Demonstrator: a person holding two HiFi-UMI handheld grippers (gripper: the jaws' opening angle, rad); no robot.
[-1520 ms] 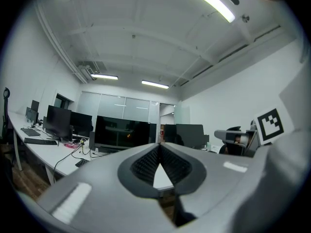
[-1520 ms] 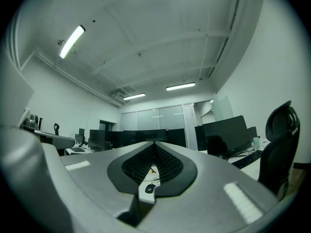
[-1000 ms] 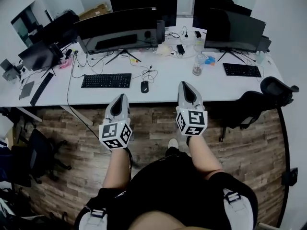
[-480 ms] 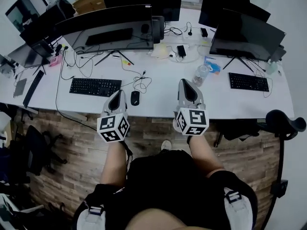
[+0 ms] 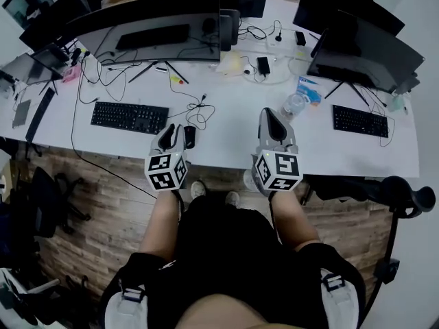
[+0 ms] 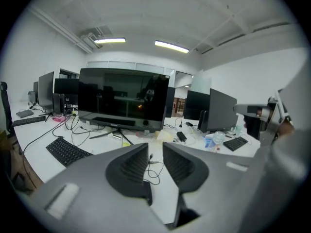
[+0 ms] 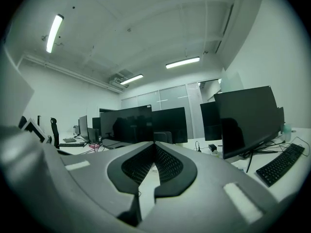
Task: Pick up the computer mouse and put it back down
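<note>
Mouse (image 5: pixel 190 136) lies untouched near worktop (image 5: pixel 233 118) front edge | left tool (image 5: pixel 171 131) has come just beside it, jaws opening, still narrow, nothing between | right tool (image 5: pixel 271 120) closed, empty | pick-up likely next

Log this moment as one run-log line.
phase: pre-grasp | left gripper: jaws opening, nothing between, beside mouse | right gripper: shut, empty | mouse: on desk, not gripped

Our left tongs (image 5: pixel 171 129), jaws opening with nothing between, and right tongs (image 5: pixel 269 113) are grey shells with dark ribbed pads (image 6: pixel 132 166), each bearing a white cube (image 5: pixel 167 172) of black square markers. We wear black clothes (image 5: pixel 233 252), pale shoes (image 5: pixel 196 188) and grey buckled straps (image 5: pixel 130 297).
</note>
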